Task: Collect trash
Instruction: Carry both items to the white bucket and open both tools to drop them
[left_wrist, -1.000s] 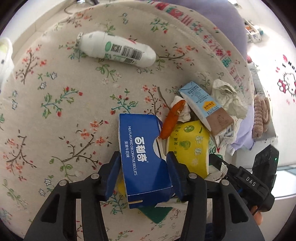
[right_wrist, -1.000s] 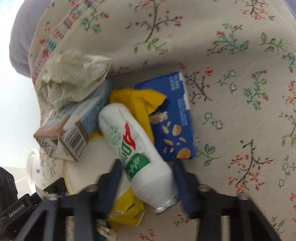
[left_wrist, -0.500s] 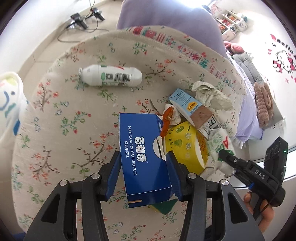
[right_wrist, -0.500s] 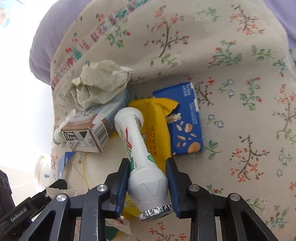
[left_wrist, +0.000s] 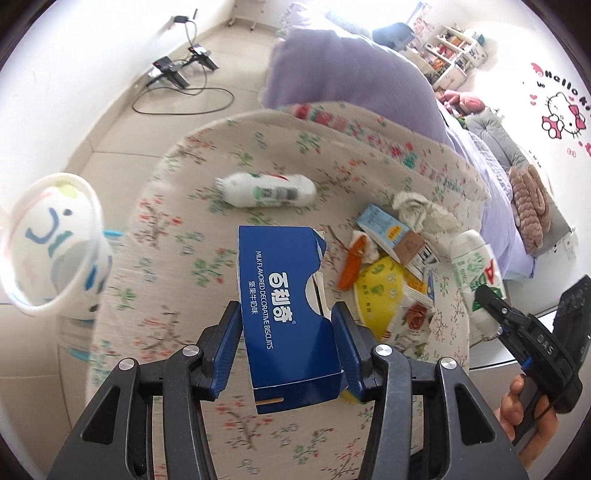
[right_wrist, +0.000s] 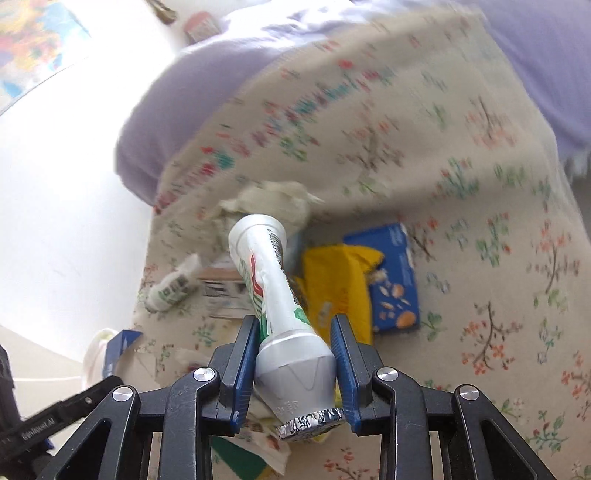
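Left gripper (left_wrist: 286, 345): jaws clamped on the two long sides of a blue biscuit box (left_wrist: 286, 314), white lettering facing up, torn flap at its far end; box held clear above the floral quilt (left_wrist: 177, 236).

Right gripper (right_wrist: 295, 363): jaws clamped on the neck end of a white drink bottle (right_wrist: 275, 295), foil-sealed mouth toward the camera, base pointing away; held above the quilt's litter pile. In the left wrist view it appears at the right edge of the quilt.

On the quilt, middle: second white bottle (left_wrist: 267, 190), lying on its side, apart from the rest.

On the quilt, right edge, heaped and touching: yellow wrapper (left_wrist: 380, 291), orange wrapper (left_wrist: 352, 264), small light-blue carton (left_wrist: 391, 230), crumpled tissue (left_wrist: 424, 212). A second blue biscuit box (right_wrist: 393, 280) lies beside the yellow wrapper.

Off the quilt's left edge: white bin (left_wrist: 48, 243) with blue markings, mouth open toward the camera.
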